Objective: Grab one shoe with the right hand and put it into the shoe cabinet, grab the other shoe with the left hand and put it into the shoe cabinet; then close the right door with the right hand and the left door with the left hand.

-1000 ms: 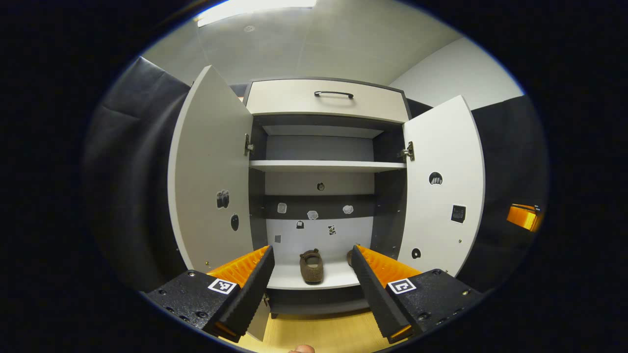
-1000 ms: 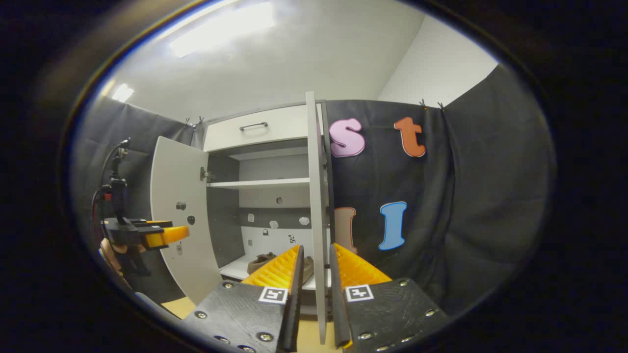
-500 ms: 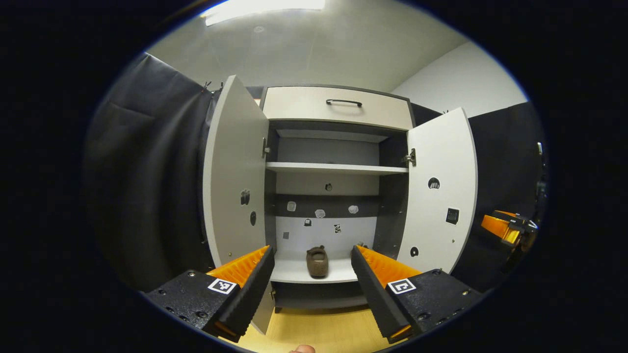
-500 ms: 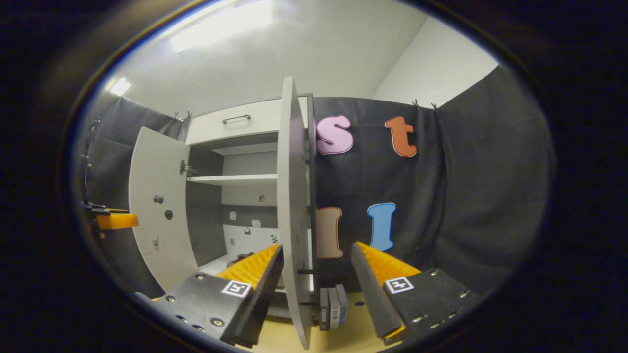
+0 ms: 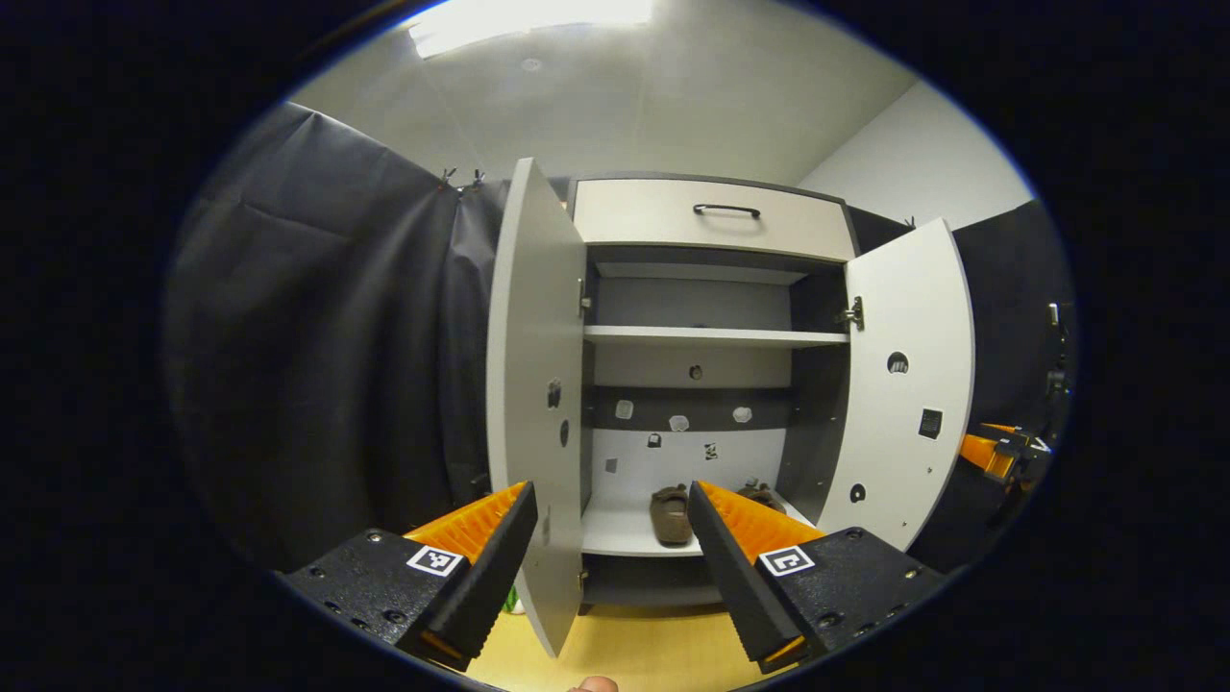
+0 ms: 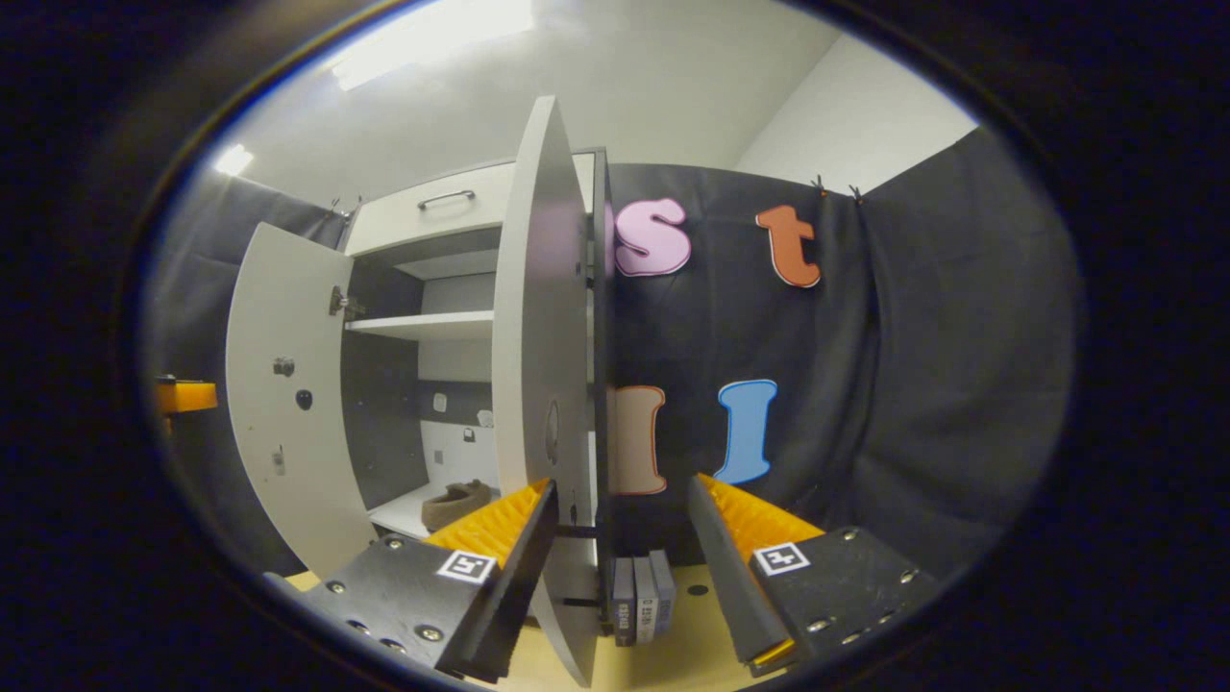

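left gripper (image 5: 607,538): fingers apart, holding nothing | right gripper (image 6: 620,538): fingers apart | both shoes (image 5: 670,512) in shoe cabinet (image 5: 716,216), 6 o'clock | doors open

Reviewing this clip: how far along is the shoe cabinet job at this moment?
Done: both shoes lie on the cabinet's bottom shelf. In hand: the right hand-held gripper is open, its fingers either side of the right door's edge; the left hand-held gripper is open at the left door's edge. Neither visibly presses its door. Left: both doors stand open and need closing.
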A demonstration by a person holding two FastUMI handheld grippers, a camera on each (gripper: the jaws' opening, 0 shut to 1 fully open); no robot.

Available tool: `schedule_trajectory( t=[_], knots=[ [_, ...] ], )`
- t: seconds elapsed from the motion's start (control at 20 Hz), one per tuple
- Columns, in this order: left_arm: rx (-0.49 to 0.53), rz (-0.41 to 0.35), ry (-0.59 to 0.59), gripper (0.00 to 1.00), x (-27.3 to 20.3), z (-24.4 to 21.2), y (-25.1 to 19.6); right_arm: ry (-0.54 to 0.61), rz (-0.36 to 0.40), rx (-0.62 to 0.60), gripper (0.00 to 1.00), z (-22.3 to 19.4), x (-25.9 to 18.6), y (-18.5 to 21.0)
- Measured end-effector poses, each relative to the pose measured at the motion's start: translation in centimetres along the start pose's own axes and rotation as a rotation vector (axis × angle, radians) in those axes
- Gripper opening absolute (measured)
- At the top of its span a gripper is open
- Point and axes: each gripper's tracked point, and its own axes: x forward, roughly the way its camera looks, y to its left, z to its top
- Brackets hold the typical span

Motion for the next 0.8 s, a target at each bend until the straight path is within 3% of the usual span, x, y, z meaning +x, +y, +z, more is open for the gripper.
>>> schedule_trajectory(
  t=[0.05, 0.1, 0.15, 0.25, 0.35, 0.75, 0.8],
  knots=[
    [-0.003, 0.019, -0.001, 0.96, -0.2, 0.0, 0.8, 0.003, 0.008, 0.007, 0.75, -0.1, 0.1, 0.1],
    [-0.002, 0.038, -0.003, 0.93, -0.3, 0.0, 1.7, 0.005, 0.012, 0.013, 0.75, -0.1, 0.0, 0.2],
    [0.003, 0.061, -0.004, 0.96, -0.4, 0.0, 2.7, 0.006, 0.015, 0.011, 0.82, -0.1, 0.1, 0.3],
    [0.014, 0.106, -0.002, 0.99, -0.3, -0.2, 4.5, 0.006, 0.012, 0.0, 0.82, 0.0, 0.0, 0.7],
    [0.013, 0.146, 0.003, 0.96, -0.3, -0.4, 6.0, 0.006, 0.012, -0.005, 0.82, 0.1, 0.0, 0.9],
    [-0.001, 0.234, 0.021, 0.93, 0.8, -2.1, 10.4, 0.011, 0.068, -0.011, 0.82, -0.2, 0.4, 4.4],
    [-0.007, 0.236, 0.023, 0.96, 1.0, -2.3, 10.8, 0.013, 0.074, -0.011, 0.75, -0.3, 0.5, 5.0]
  ],
)
